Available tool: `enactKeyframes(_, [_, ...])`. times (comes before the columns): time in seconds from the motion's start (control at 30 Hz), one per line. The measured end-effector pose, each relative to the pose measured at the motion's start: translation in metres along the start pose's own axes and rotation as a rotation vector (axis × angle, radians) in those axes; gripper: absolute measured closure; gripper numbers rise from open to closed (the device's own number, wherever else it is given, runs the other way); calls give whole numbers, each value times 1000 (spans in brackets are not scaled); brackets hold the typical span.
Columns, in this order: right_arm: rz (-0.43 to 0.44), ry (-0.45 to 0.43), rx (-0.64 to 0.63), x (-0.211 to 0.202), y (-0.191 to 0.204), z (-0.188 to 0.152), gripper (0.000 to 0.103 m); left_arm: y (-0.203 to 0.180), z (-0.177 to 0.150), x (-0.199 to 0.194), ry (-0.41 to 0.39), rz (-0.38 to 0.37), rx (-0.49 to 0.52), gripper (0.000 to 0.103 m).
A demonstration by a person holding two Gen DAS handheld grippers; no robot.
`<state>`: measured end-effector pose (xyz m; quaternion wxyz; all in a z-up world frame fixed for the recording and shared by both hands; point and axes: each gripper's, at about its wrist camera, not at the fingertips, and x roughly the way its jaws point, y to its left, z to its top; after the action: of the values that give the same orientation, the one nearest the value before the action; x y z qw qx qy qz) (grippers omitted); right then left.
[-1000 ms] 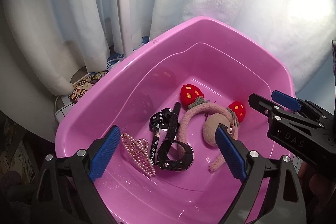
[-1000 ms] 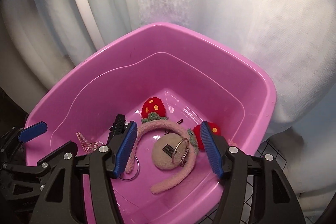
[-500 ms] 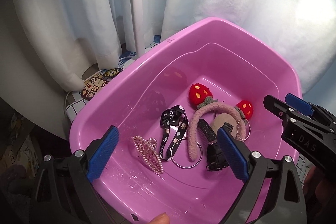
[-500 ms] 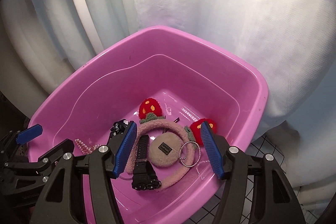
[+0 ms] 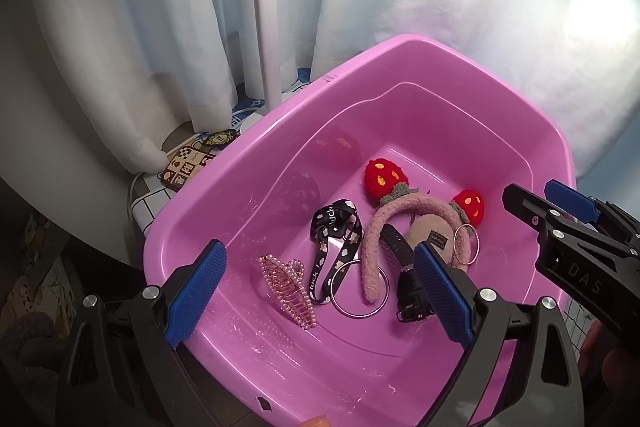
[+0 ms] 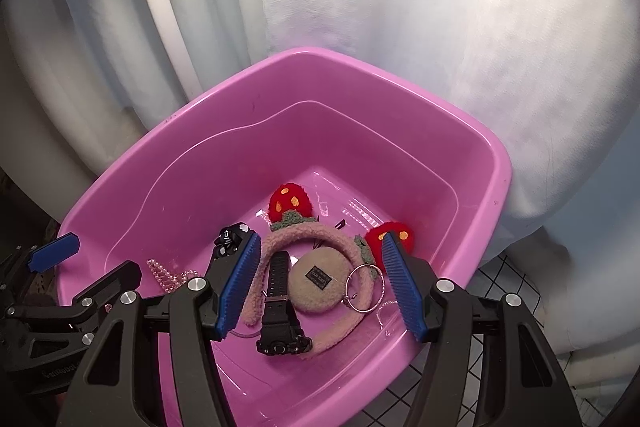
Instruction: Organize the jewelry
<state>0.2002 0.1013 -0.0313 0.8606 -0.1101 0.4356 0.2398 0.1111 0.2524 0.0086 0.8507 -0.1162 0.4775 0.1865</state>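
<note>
Hovering over the pink tub (image 5: 460, 67): left gripper (image 5: 320, 291) and right gripper (image 6: 320, 283) both gaping wide, gripping nothing. Everything is sitting on the tub floor. Pink strawberry headband (image 6: 316, 239) is lying toward the far right corner, beige round pouch (image 6: 316, 281) inside its arc, black watch (image 6: 280, 307) just beside the pouch. Black printed lanyard (image 5: 336, 247) with its metal ring (image 5: 360, 291) is lying mid-floor; pearl hair claw (image 5: 286, 287) is sitting toward the near left edge.
</note>
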Motion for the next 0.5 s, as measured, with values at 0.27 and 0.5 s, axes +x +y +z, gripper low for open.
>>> enactKeyframes(0.27, [1,-3,-7,-1,2,-1,43,1,-1,-3,-5,1,2,10])
enactKeyframes(0.5, [1,-2,-17,-3,3,-3,42,2,-2,-5,-1,-2,-2,10])
